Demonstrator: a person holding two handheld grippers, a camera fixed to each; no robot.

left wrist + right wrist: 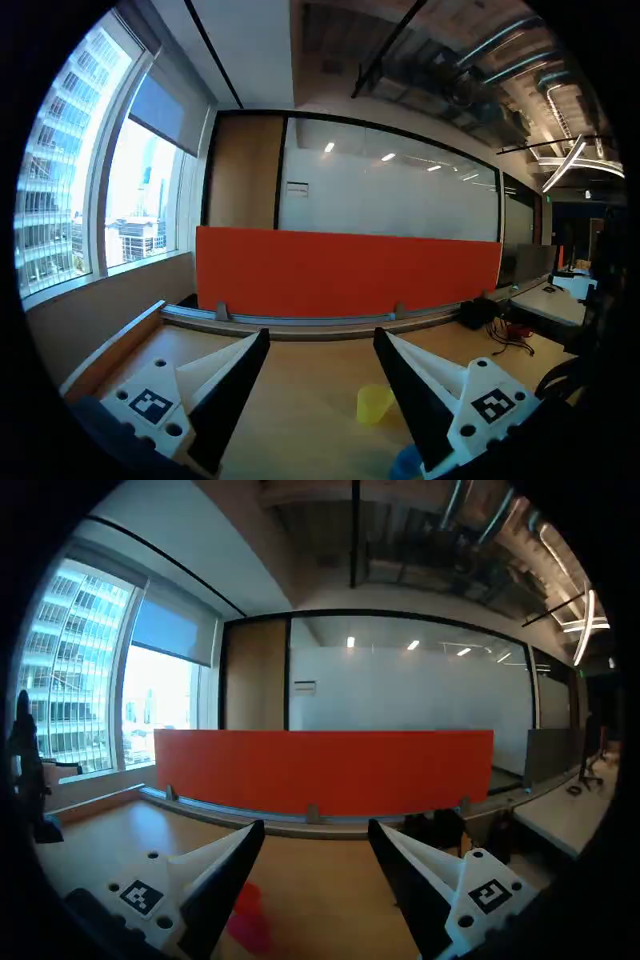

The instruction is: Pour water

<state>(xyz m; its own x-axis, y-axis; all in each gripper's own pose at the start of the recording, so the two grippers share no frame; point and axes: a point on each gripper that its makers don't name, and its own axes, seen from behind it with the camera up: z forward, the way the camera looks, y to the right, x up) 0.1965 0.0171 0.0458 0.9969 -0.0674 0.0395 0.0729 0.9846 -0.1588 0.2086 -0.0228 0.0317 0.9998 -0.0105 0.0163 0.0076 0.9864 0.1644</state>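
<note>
Cup, yellow, stands on desk; left hand-held gripper gapes.

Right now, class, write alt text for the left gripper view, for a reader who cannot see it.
The left gripper, jaws open, hangs above a wooden desk where a yellow cup stands just ahead. An orange partition crosses behind, with city windows at left.

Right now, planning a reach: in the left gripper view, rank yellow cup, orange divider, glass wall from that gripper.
1. yellow cup, on the desk ahead.
2. orange divider, desk's back edge.
3. glass wall, behind the divider.
</note>
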